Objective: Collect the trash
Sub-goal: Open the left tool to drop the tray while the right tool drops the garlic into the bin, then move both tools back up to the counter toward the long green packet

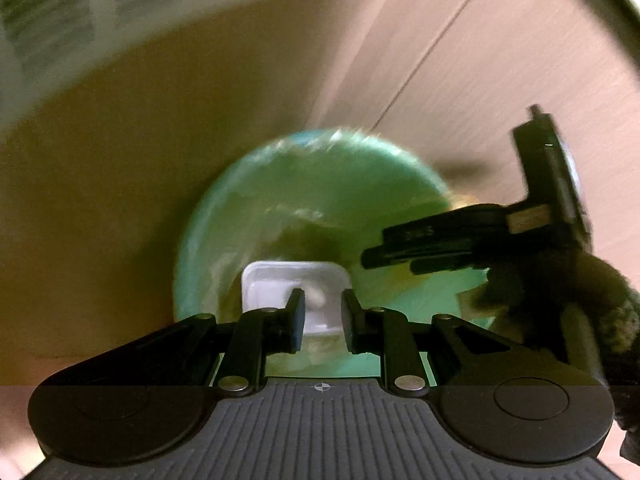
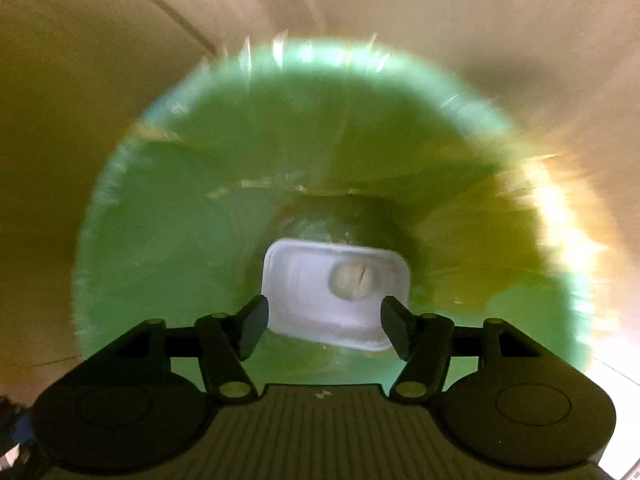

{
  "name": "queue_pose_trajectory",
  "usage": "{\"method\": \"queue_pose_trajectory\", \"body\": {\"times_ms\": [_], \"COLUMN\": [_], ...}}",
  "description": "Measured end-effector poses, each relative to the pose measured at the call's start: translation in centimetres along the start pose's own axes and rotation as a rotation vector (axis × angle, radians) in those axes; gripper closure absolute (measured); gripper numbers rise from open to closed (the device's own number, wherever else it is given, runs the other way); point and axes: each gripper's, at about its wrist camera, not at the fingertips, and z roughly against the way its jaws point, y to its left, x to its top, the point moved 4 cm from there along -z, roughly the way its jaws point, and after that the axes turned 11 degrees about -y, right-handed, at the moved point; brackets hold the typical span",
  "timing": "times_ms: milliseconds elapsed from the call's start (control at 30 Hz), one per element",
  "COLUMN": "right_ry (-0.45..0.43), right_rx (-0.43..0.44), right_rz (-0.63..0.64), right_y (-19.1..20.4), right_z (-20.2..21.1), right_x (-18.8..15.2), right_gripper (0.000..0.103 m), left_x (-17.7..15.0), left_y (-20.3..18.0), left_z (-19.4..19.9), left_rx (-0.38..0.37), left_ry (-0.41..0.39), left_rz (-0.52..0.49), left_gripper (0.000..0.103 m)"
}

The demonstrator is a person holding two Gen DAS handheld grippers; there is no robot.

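Both cameras are staring down into a bin lined with a green bag (image 2: 168, 216), and the trash in question, a white plastic tray (image 2: 320, 312) with a small pale round lump (image 2: 354, 280) sitting in it, looks to be lying at the bottom of that bag. The right tool (image 2: 324, 328) hangs over the bin mouth with its fingers spread and nothing between them; the tray just shows through the gap from far below. The left tool (image 1: 322, 316) has its fingers standing a little apart, also pinching nothing as far as I can tell, and in its view the right tool (image 1: 384, 256) pokes in from the side over the bag rim. What could go wrong from here: the bag is thin and crinkly, so a fingertip dipping too low could snag the liner and drag it off the rim or into the bin. The two tools are also near each other over the same opening, so a careless swing could knock them together. Hard to make out: everything's smeared by motion blur, so I can't say what the lump is, whether other trash is under the tray, or how the liner is fixed at the rim. The bin's outside is hidden too.
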Motion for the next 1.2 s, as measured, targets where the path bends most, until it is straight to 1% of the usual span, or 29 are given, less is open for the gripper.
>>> {"method": "queue_pose_trajectory", "body": {"times_ms": [133,233,300,400,500,567,633,667,700,733,800,833,900,933,1000,1067,1133,1200], "right_ry": [-0.099,-0.183,-0.221,-0.260,-0.262,-0.301,-0.371,-0.428,-0.482,-0.546,-0.632,-0.656,-0.676,-0.686,-0.712,-0.718,-0.694,-0.661], "right_rx": [-0.015,-0.036,-0.003,0.093,0.175,0.223,0.241,0.238,0.231,0.213,0.177,0.180,0.201,0.200,0.168,0.147,0.151,0.164], "right_rz": [0.034,0.074,0.068,0.062,0.099,0.160,0.249,0.307,0.355,0.405,0.445,0.449,0.444,0.438,0.434,0.447,0.469,0.487], "right_y": [0.9,2.7,3.7,5.9,9.8,13.2,16.7,18.9,20.6,22.7,25.9,27.0,29.0,29.7,31.6,33.2,34.7,36.6], "right_z": [7.7,13.9,17.7,22.8,26.2,28.6,31.2,32.7,33.9,35.3,37.2,38.0,38.4,38.8,38.9,38.3,37.6,36.3], "right_x": [0.5,0.3,0.4,0.4,0.6,1.2,1.9,2.2,2.4,2.6,2.8,2.8,3.3,3.2,3.1,3.0,3.1,2.9], "right_gripper": [0.040,0.040,0.040,0.040,0.040,0.040,0.040,0.040,0.040,0.040,0.038,0.034,0.033,0.033,0.033,0.033,0.031,0.029], "left_x": [1.8,3.5,5.1,8.4,11.7,13.3,14.3,14.6,14.8,15.0,15.3,15.5,15.7,15.8,15.9,15.9,15.4,15.3], "left_y": [-2.0,-3.5,-4.1,-4.2,-3.2,-1.8,0.4,1.7,3.0,4.7,7.4,8.6,10.1,10.9,11.5,12.2,12.8,14.1], "left_z": [4.0,8.7,12.3,18.1,23.5,26.6,29.4,30.1,31.0,31.6,31.8,31.9,32.0,32.3,33.0,33.9,35.2,36.1], "left_rx": [-0.030,-0.062,-0.084,-0.096,-0.057,-0.014,0.052,0.081,0.114,0.159,0.233,0.259,0.286,0.280,0.255,0.242,0.237,0.236], "left_ry": [-0.010,-0.047,-0.097,-0.190,-0.308,-0.385,-0.451,-0.469,-0.476,-0.463,-0.429,-0.414,-0.412,-0.418,-0.434,-0.449,-0.468,-0.483], "left_rz": [-0.044,-0.065,-0.072,-0.043,-0.042,-0.042,-0.033,-0.022,-0.003,0.038,0.116,0.127,0.133,0.134,0.129,0.116,0.112,0.133], "left_gripper": [0.081,0.081,0.081,0.081,0.081,0.081,0.081,0.081,0.081,0.081,0.081,0.081,0.081,0.081,0.081,0.081,0.081,0.081]}}
